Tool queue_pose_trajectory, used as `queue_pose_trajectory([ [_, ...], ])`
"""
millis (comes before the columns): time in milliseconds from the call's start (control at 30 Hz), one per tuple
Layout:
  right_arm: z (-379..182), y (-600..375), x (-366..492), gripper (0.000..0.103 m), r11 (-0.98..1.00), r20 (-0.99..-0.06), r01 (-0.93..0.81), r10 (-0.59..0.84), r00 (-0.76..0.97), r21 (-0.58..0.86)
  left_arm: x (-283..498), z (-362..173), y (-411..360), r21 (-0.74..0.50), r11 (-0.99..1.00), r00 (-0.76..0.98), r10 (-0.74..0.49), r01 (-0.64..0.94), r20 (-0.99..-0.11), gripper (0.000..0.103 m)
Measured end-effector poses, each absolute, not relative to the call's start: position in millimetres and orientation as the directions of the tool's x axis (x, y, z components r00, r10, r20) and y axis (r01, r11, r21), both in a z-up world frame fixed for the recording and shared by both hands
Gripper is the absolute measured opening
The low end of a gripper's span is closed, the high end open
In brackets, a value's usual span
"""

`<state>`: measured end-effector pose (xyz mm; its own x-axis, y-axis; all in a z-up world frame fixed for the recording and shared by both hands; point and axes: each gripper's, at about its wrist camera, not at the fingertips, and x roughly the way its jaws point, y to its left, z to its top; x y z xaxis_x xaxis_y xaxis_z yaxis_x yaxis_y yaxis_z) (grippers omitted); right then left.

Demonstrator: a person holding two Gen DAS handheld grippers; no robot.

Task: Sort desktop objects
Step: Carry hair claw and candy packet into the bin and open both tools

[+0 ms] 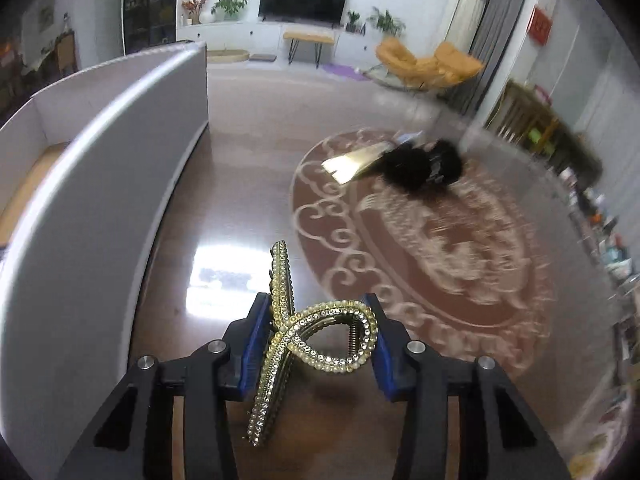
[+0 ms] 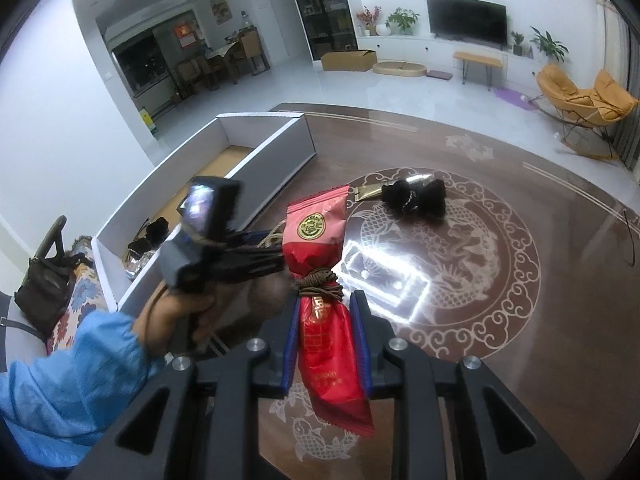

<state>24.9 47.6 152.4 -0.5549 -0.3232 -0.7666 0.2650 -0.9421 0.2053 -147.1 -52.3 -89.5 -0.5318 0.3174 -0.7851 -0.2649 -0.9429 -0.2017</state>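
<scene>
Your black two-finger grippers (image 2: 325, 344) carry blue pads (image 2: 291, 344) and silver screws (image 2: 256, 345); your left arm wears a light-blue gathered sleeve (image 2: 76, 376).

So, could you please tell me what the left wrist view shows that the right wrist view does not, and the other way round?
Only the left wrist view shows the gold rhinestone hair clip clearly, pinched between the left claw's blue pads. Only the right wrist view shows the red foil packet tied with brown cord clamped in the right claw, the blue sleeve, and the left claw from outside. Both show the white cardboard box, the black fluffy hair clip beside a gold strip, and the patterned brown table.
</scene>
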Motion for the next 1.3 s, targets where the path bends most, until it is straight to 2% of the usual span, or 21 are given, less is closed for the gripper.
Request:
queue_pose_trajectory([
  [200, 157, 29, 9, 0.025, -0.935, -0.764, 0.283, -0.341, -0.547, 0.214, -101, -9, -87, -0.343, -0.897, -0.608, 0.442, -0.28, -0.66, 0.045],
  [333, 171, -21, -16, 0.025, -0.899, -0.743, 0.358, -0.416, -0.525, 0.251, -85, 46, -152, -0.278, -0.928, -0.693, 0.371, -0.248, -0.618, 0.046],
  [500, 181, -135, -37, 0.025, -0.808, -0.726, 0.521, -0.529, -0.44, 0.274, -94, 55, -253, -0.151, -0.985, -0.721, 0.162, -0.08, -0.674, 0.046],
  [700, 148, -261, -53, 0.026, -0.703, -0.737, 0.622, -0.613, -0.284, 0.345, -115, 3, -338, -0.067, -0.994, -0.603, 0.0, 0.088, -0.798, 0.048],
  [733, 139, -271, -56, 0.031, -0.701, -0.745, 0.621, -0.61, -0.268, 0.351, -118, -9, -347, -0.04, -0.993, -0.561, -0.031, 0.114, -0.827, 0.051],
  [767, 127, -281, -59, 0.047, -0.701, -0.76, 0.616, -0.603, -0.242, 0.36, -120, -20, -352, -0.015, -0.99, -0.527, -0.06, 0.137, -0.847, 0.065],
  [800, 113, -290, -64, 0.056, -0.705, -0.779, 0.601, -0.592, -0.207, 0.376, -120, -29, -356, -0.002, -0.988, -0.508, -0.077, 0.154, -0.858, 0.079],
  [833, 106, -291, -65, 0.064, -0.712, -0.784, 0.587, -0.588, -0.198, 0.386, -116, -35, -359, 0.001, -0.985, -0.505, -0.088, 0.17, -0.859, 0.081],
  [1000, 106, -251, -57, 0.067, -0.708, -0.716, 0.554, -0.647, -0.262, 0.437, -102, -35, -356, -0.012, -0.981, -0.556, -0.099, 0.193, -0.825, 0.083],
  [1100, 117, -193, -46, 0.084, -0.749, -0.662, 0.535, -0.632, -0.402, 0.39, -93, -21, -340, -0.022, -0.986, -0.615, -0.084, 0.163, -0.784, 0.083],
  [1167, 113, -151, -36, 0.096, -0.82, -0.66, 0.482, -0.55, -0.512, 0.309, -84, -4, -313, -0.021, -0.993, -0.661, -0.059, 0.113, -0.748, 0.084],
  [1233, 94, -101, -25, 0.097, -0.901, -0.684, 0.386, -0.411, -0.603, 0.201, -70, 11, -276, -0.04, -0.999, -0.703, 0.006, 0.032, -0.711, 0.084],
  [1300, 67, -54, -16, 0.097, -0.96, -0.739, 0.265, -0.242, -0.629, 0.089, -54, 26, -235, -0.069, -0.995, -0.727, 0.101, -0.073, -0.679, 0.091],
])
